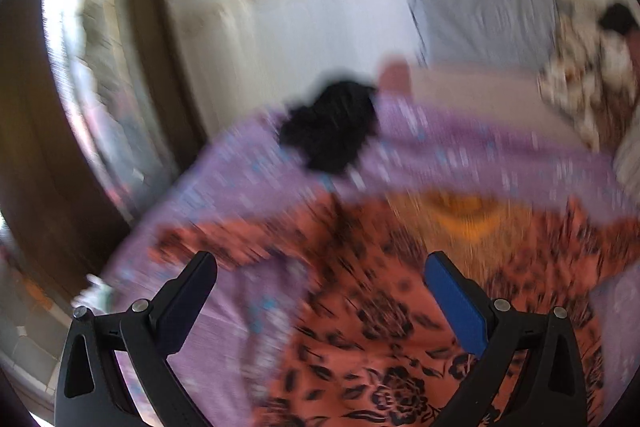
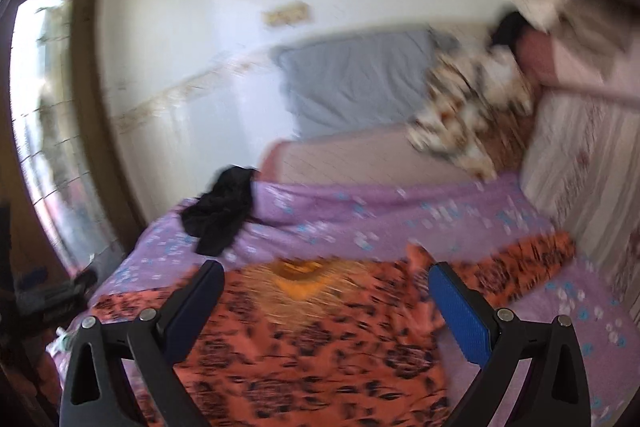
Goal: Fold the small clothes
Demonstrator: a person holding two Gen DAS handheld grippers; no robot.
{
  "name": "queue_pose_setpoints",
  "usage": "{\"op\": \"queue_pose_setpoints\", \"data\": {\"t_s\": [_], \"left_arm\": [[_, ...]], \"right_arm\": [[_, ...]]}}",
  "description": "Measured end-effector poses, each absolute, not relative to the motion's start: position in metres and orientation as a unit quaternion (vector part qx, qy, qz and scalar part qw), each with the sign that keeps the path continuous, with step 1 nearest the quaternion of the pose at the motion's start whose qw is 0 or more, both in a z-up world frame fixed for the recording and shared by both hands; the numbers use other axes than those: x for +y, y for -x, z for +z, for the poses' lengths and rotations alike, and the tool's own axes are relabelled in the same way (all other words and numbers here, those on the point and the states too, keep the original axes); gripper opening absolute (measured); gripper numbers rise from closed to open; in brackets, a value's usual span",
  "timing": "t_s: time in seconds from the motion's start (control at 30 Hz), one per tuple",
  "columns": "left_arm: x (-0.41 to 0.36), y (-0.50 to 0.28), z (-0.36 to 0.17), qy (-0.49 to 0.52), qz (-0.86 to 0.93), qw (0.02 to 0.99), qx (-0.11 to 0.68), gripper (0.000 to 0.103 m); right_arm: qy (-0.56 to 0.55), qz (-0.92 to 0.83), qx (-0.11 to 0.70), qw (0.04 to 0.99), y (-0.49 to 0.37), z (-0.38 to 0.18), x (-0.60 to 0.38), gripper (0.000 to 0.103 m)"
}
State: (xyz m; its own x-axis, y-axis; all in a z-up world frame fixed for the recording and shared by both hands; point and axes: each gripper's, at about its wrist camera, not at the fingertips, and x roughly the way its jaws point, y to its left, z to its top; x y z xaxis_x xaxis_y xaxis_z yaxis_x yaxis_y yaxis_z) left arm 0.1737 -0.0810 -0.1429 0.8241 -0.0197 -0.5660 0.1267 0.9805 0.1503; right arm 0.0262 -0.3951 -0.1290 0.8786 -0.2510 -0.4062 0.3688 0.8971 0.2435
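An orange garment with a black flower print and a yellow neck patch [image 1: 380, 307] lies spread flat on a purple bedsheet [image 1: 248, 179]. My left gripper [image 1: 320, 267] is open above its left part, holding nothing. In the right wrist view the same garment [image 2: 312, 339] lies below my right gripper [image 2: 326, 277], which is open and empty above the neck area. One sleeve [image 2: 532, 259] stretches to the right. Both views are blurred by motion.
A crumpled black cloth [image 1: 332, 127] lies on the far left of the sheet; it also shows in the right wrist view [image 2: 220, 219]. A grey pillow [image 2: 356, 83] and a floral bundle [image 2: 464, 111] sit at the bed head. A window [image 1: 92, 67] is left.
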Motion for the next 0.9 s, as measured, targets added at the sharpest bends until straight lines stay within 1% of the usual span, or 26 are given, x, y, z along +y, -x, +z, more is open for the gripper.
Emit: {"op": "queue_pose_setpoints", "data": {"t_s": [0.03,0.07,0.1,0.13,0.23,0.3,0.33,0.4,0.47,0.53,0.6,0.67,0.73,0.77,0.8,0.83,0.87,0.9], "left_arm": [[-0.095,-0.196,-0.172,-0.099,-0.053,0.935,0.336,0.103],[-0.102,-0.205,-0.186,-0.100,-0.057,0.929,0.352,0.103],[-0.114,-0.225,-0.214,-0.109,-0.059,0.916,0.381,0.103],[-0.123,-0.241,-0.239,-0.115,-0.056,0.907,0.402,0.103],[-0.130,-0.241,-0.293,-0.114,-0.057,0.872,0.473,0.103],[-0.131,-0.250,-0.307,-0.122,-0.061,0.866,0.481,0.103],[-0.134,-0.255,-0.314,-0.124,-0.062,0.866,0.481,0.103],[-0.138,-0.249,-0.318,-0.120,-0.065,0.862,0.489,0.103],[-0.143,-0.244,-0.318,-0.118,-0.061,0.873,0.470,0.103],[-0.144,-0.235,-0.316,-0.112,-0.062,0.878,0.461,0.103],[-0.133,-0.237,-0.320,-0.095,-0.062,0.881,0.459,0.103],[-0.116,-0.245,-0.322,-0.060,-0.063,0.876,0.475,0.103],[-0.116,-0.241,-0.321,-0.058,-0.066,0.874,0.479,0.103],[-0.117,-0.238,-0.320,-0.062,-0.064,0.874,0.477,0.103],[-0.116,-0.238,-0.321,-0.064,-0.063,0.875,0.476,0.103],[-0.113,-0.239,-0.323,-0.068,-0.062,0.874,0.477,0.103],[-0.112,-0.240,-0.324,-0.075,-0.063,0.872,0.480,0.103],[-0.112,-0.240,-0.324,-0.079,-0.066,0.868,0.486,0.103]], "right_arm": [[-0.185,-0.183,0.201,0.944,-0.030,-0.142,-0.428,0.103],[-0.219,-0.207,0.213,0.929,-0.032,-0.156,-0.464,0.103],[-0.265,-0.234,0.215,0.910,-0.028,-0.173,-0.506,0.103],[-0.304,-0.253,0.208,0.894,-0.021,-0.187,-0.540,0.103],[-0.459,-0.305,0.169,0.817,0.018,-0.243,-0.635,0.103],[-0.550,-0.291,0.134,0.771,0.038,-0.283,-0.679,0.102],[-0.583,-0.281,0.122,0.752,0.034,-0.302,-0.697,0.102],[-0.611,-0.271,0.100,0.737,0.037,-0.320,-0.720,0.099],[-0.614,-0.269,0.101,0.735,0.026,-0.330,-0.735,0.093],[-0.625,-0.278,0.111,0.721,0.005,-0.345,-0.755,0.085],[-0.629,-0.301,0.118,0.707,-0.008,-0.356,-0.765,0.069],[-0.613,-0.308,0.117,0.718,-0.021,-0.353,-0.775,0.065],[-0.600,-0.298,0.128,0.731,-0.032,-0.352,-0.779,0.041],[-0.604,-0.283,0.140,0.731,-0.041,-0.358,-0.782,0.019],[-0.602,-0.289,0.141,0.731,-0.042,-0.362,-0.779,0.013],[-0.595,-0.293,0.132,0.737,-0.043,-0.361,-0.778,0.012],[-0.592,-0.289,0.127,0.742,-0.044,-0.357,-0.775,0.008],[-0.587,-0.283,0.125,0.748,-0.046,-0.351,-0.773,0.007]]}}
